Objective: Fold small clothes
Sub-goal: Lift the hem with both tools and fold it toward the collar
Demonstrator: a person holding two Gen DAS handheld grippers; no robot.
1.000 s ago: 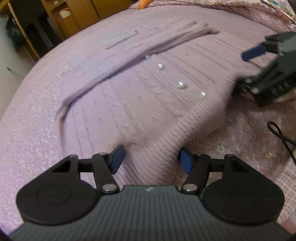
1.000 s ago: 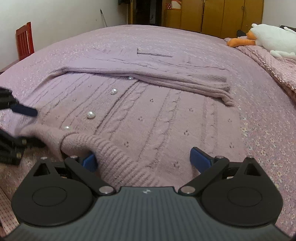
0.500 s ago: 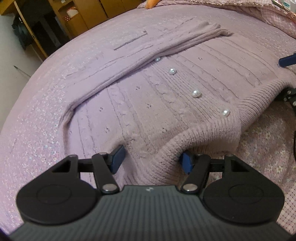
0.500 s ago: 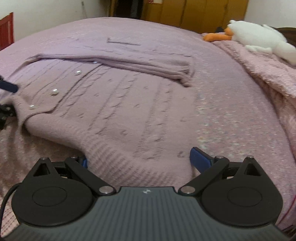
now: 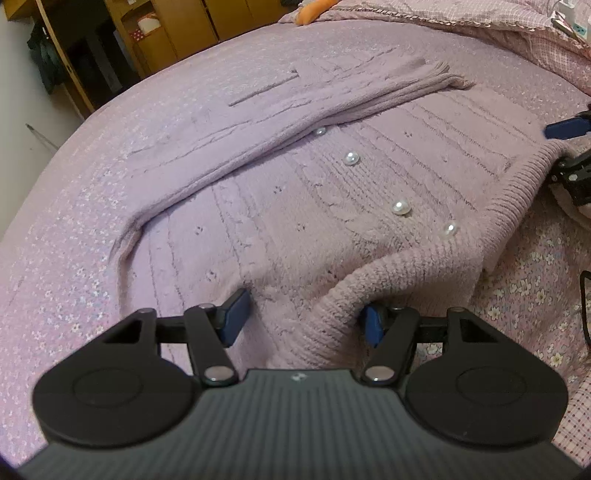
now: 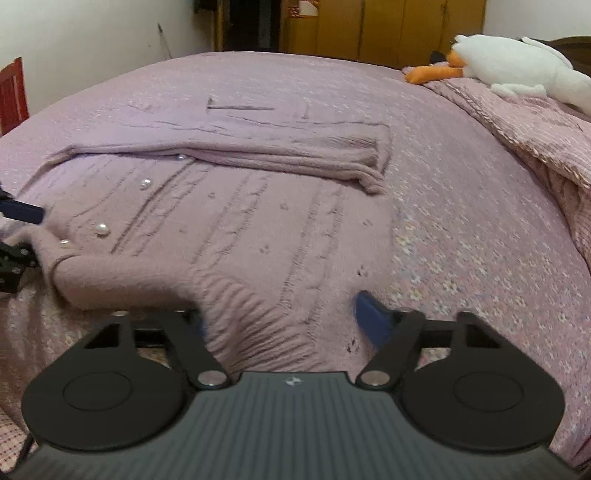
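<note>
A: Cardigan position?

B: Flat on the bed, buttoned side up. One sleeve is folded across its far part. Four pearl buttons run in a line toward the ribbed hem, which is the edge nearest both grippers.

A: Left gripper?

B: Fingers spread apart. The hem is bunched up and raised between them; the right pad sits partly under the fold, the left pad is on the knit. Not clamped.

A: Right gripper?

B: Also spread, at the hem's other corner. Ribbing rises between its fingers and hides most of the left pad; the right pad lies at the cardigan's edge. This view is a little blurred.

A: Anything beyond the cardigan?

B: A plush duck on the quilt past the sleeve's cuff; wooden cupboards behind.
</note>
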